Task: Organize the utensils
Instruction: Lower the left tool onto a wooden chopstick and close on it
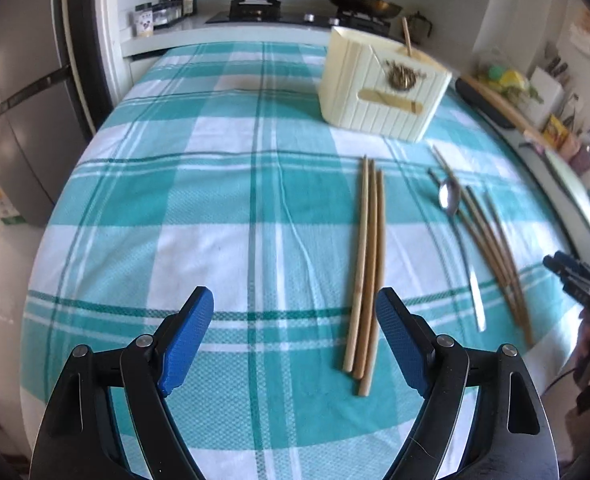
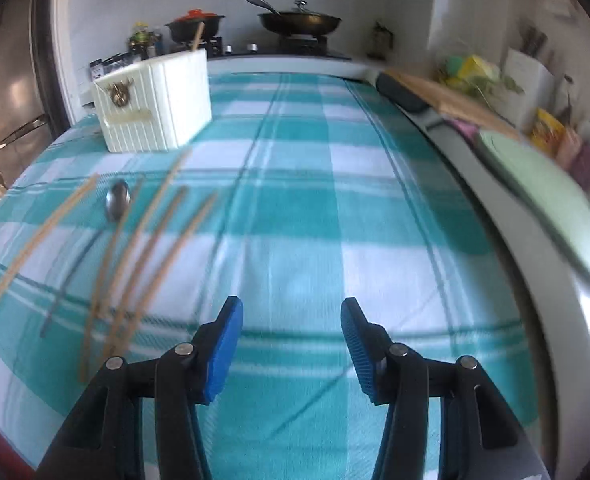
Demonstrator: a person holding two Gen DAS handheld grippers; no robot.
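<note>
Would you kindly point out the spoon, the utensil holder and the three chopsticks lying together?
Spoon [image 1: 449, 197]: left wrist view, on its metal bowl.
Utensil holder [image 1: 379, 110]: left wrist view, on its ribbed front wall.
Three chopsticks [image 1: 369, 264]: left wrist view, on the middle stick, about halfway along.

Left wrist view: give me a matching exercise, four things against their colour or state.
1. spoon
2. holder
3. three chopsticks
4. left gripper

a. cream, upright, one stick inside
b. open, empty
c. silver, among loose chopsticks
d. lying side by side on the cloth

Pairs: 1-c, 2-a, 3-d, 4-b
</note>
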